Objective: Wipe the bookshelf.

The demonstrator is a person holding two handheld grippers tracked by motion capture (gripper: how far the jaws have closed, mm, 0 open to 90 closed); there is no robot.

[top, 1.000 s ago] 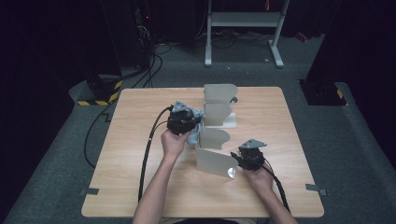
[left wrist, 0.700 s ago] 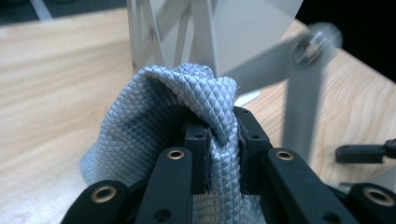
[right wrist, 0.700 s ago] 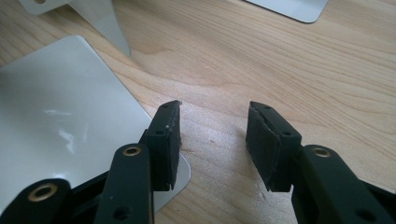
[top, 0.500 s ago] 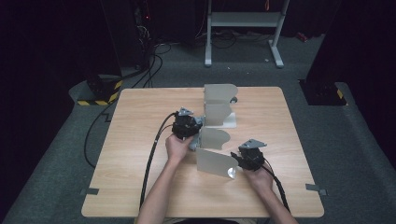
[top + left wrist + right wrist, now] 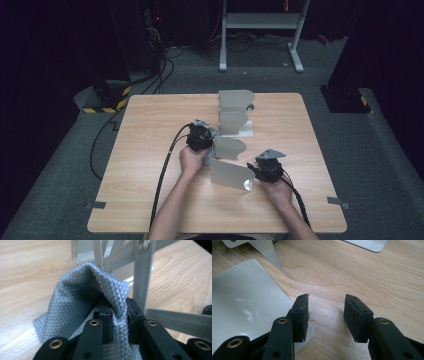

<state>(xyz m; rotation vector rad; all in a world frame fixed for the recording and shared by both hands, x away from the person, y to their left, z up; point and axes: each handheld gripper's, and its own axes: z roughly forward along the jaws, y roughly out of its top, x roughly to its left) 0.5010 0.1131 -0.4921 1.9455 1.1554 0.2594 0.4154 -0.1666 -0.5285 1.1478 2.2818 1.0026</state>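
Currently | left gripper (image 5: pixel 116 315): clamped on grey cloth (image 5: pixel 82 302), held against metal panel stand (image 5: pixel 235 117) | right gripper (image 5: pixel 325 315): jaws apart, empty, beside flat plate (image 5: pixel 244 302) | progress: wiping apparently underway, completion undeterminable.

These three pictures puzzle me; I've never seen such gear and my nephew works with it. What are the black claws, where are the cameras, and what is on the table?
A person sits at a wooden table and holds a hand-operated gripper in each hand; there is no robot arm. The high view looks down from above. The other two pictures come from cameras riding on the grippers, looking along their black jaws. The left gripper is shut on a grey quilted cloth, close to a grey metal stand with several flat panels. The right gripper is open and holds nothing; it rests beside the lowest shiny panel.
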